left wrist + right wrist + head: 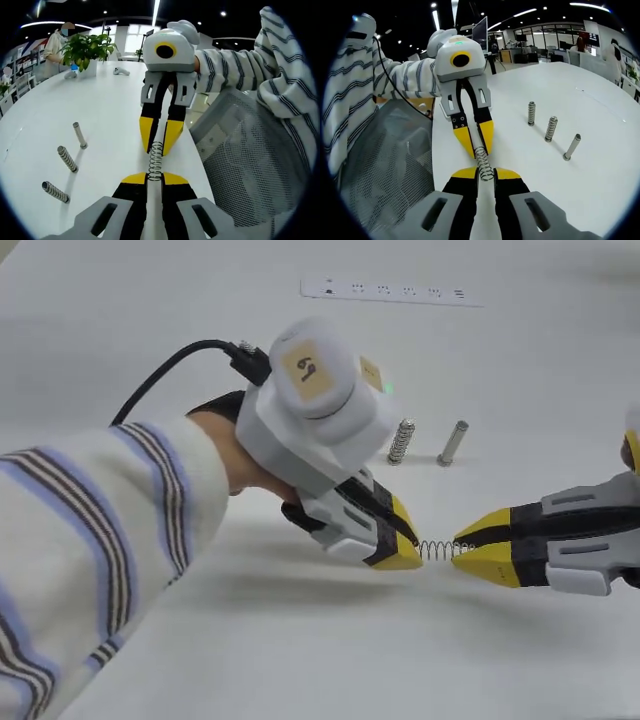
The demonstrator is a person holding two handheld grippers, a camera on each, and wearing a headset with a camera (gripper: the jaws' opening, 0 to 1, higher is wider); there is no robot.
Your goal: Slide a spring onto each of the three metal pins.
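Above table point(300, 650), left tongs point(411, 549), right tongs point(463, 548) pinch 1 spring point(436, 549); sticker point(307, 370) reads 69.

Bright overhead ceiling strips point(155, 11); soft shadows on the white table point(330, 660); fisheye-bent edges

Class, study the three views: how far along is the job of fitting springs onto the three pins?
Done: the far pin and middle pin are already sprung. In hand: the third spring is pinched between the left tongs and right tongs. Still to do: the bare pin needs it.
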